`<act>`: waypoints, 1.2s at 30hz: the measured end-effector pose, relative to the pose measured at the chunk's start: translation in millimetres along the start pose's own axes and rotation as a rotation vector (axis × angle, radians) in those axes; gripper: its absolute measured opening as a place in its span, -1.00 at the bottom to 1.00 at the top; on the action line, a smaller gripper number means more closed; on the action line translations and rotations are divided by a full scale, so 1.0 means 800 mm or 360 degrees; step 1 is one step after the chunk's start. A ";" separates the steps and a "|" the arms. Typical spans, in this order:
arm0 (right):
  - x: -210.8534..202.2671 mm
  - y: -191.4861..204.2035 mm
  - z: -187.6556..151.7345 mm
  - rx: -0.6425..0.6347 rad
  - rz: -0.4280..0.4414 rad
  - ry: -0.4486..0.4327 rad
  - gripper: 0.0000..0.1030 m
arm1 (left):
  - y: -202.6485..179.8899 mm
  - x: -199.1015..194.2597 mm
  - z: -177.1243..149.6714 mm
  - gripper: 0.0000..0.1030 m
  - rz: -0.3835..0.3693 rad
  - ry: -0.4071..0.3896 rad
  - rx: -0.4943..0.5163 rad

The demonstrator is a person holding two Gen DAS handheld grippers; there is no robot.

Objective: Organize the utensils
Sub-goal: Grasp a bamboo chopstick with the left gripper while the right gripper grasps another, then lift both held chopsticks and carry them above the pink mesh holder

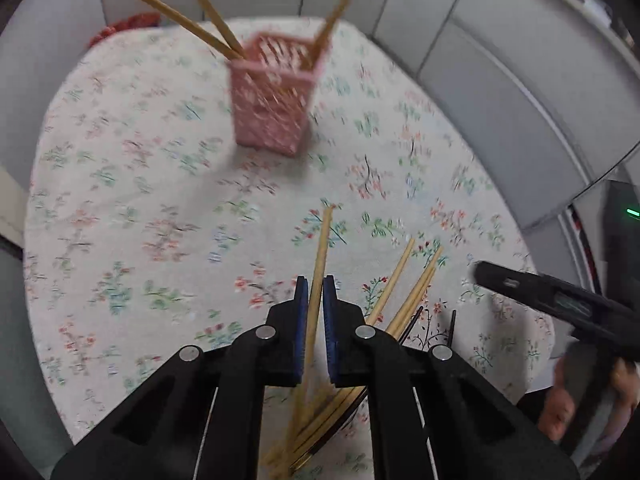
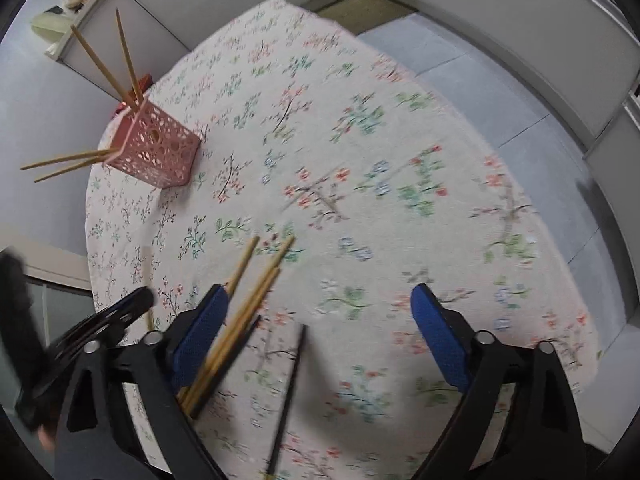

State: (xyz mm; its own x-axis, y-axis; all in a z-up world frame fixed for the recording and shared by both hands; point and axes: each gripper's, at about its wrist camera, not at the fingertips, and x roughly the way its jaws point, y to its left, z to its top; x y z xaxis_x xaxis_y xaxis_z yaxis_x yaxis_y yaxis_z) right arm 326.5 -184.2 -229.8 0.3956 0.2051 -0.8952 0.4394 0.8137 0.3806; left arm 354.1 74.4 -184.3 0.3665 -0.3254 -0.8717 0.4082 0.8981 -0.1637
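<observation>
A pink perforated holder (image 1: 274, 94) stands on the floral tablecloth with several wooden chopsticks (image 1: 188, 20) leaning out of it; it also shows in the right wrist view (image 2: 154, 148). My left gripper (image 1: 316, 284) is shut on one wooden chopstick (image 1: 322, 248) that points toward the holder. More wooden chopsticks (image 1: 416, 292) and dark ones (image 1: 452, 324) lie on the cloth to its right. My right gripper (image 2: 320, 304) is open and empty above the loose wooden chopsticks (image 2: 256, 292) and a dark chopstick (image 2: 290, 392); it shows in the left wrist view (image 1: 540, 292).
The round table (image 2: 360, 140) is covered by the floral cloth. Grey partition walls (image 1: 480, 60) curve around it. A red object (image 1: 128, 24) lies at the table's far edge behind the holder. The left gripper's body (image 2: 100, 324) shows at the lower left of the right wrist view.
</observation>
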 end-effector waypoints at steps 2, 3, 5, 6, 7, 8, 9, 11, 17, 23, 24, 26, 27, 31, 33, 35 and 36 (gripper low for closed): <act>0.015 0.011 0.001 0.0066 0.0074 0.0072 0.13 | 0.012 -0.028 -0.001 -0.88 0.0012 -0.0080 0.0006; 0.022 0.016 0.002 0.0099 0.0112 0.0111 -0.02 | 0.015 -0.045 0.001 -0.88 0.0005 -0.0129 0.0005; 0.033 0.029 0.003 0.0132 0.0141 0.0150 -0.20 | 0.009 -0.064 0.006 -0.88 -0.0018 -0.0188 0.0000; 0.037 0.034 0.004 0.0129 0.0128 0.0153 -0.30 | 0.008 -0.069 0.002 -0.88 -0.0020 -0.0203 0.0000; 0.041 0.039 0.005 0.0125 0.0105 0.0151 -0.33 | 0.007 -0.069 0.002 -0.88 -0.0018 -0.0218 0.0003; 0.044 0.043 0.006 0.0130 0.0097 0.0155 -0.39 | 0.009 -0.073 -0.001 -0.88 -0.0025 -0.0225 0.0004; 0.049 0.046 0.007 0.0135 0.0085 0.0165 -0.41 | 0.011 -0.078 -0.001 -0.88 -0.0029 -0.0229 0.0001; 0.056 0.054 0.011 0.0135 0.0072 0.0177 -0.52 | 0.010 -0.086 -0.003 -0.88 -0.0024 -0.0262 -0.0004; 0.055 0.078 0.020 0.0024 -0.0027 0.0113 -0.57 | 0.018 -0.104 -0.003 -0.88 -0.0055 -0.0324 -0.0024; 0.085 0.087 0.023 0.0013 -0.0193 0.0211 -0.57 | 0.017 -0.112 -0.002 -0.88 -0.0046 -0.0352 -0.0025; 0.087 0.091 0.023 0.0017 -0.0211 0.0192 -0.58 | 0.018 -0.114 -0.002 -0.88 -0.0040 -0.0362 -0.0026; 0.093 0.099 0.022 0.0027 -0.0227 0.0191 -0.66 | 0.021 -0.122 -0.003 -0.88 -0.0033 -0.0386 -0.0043; 0.095 0.102 0.022 0.0025 -0.0245 0.0172 -0.83 | 0.023 -0.125 -0.003 -0.88 -0.0030 -0.0395 -0.0050; 0.098 0.110 0.019 0.0020 -0.0277 0.0110 -0.85 | 0.032 -0.136 -0.006 -0.88 -0.0005 -0.0431 -0.0081; 0.096 0.109 0.016 0.0029 -0.0197 0.0085 -0.87 | 0.035 -0.141 -0.006 -0.88 0.0007 -0.0446 -0.0095; 0.089 0.107 0.013 0.0034 -0.0136 0.0058 -0.87 | 0.035 -0.146 -0.007 -0.88 0.0009 -0.0464 -0.0101; 0.081 0.106 0.011 0.0024 -0.0105 0.0032 -0.87 | 0.034 -0.149 -0.007 -0.88 0.0015 -0.0478 -0.0103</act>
State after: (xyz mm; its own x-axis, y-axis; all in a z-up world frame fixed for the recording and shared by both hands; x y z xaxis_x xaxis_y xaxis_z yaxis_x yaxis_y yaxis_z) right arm 396.3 -106.8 -253.2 0.3488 0.1622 -0.9231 0.4764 0.8175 0.3237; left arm 316.9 139.2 -87.2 0.6050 -0.3811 -0.6991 0.3530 0.9154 -0.1935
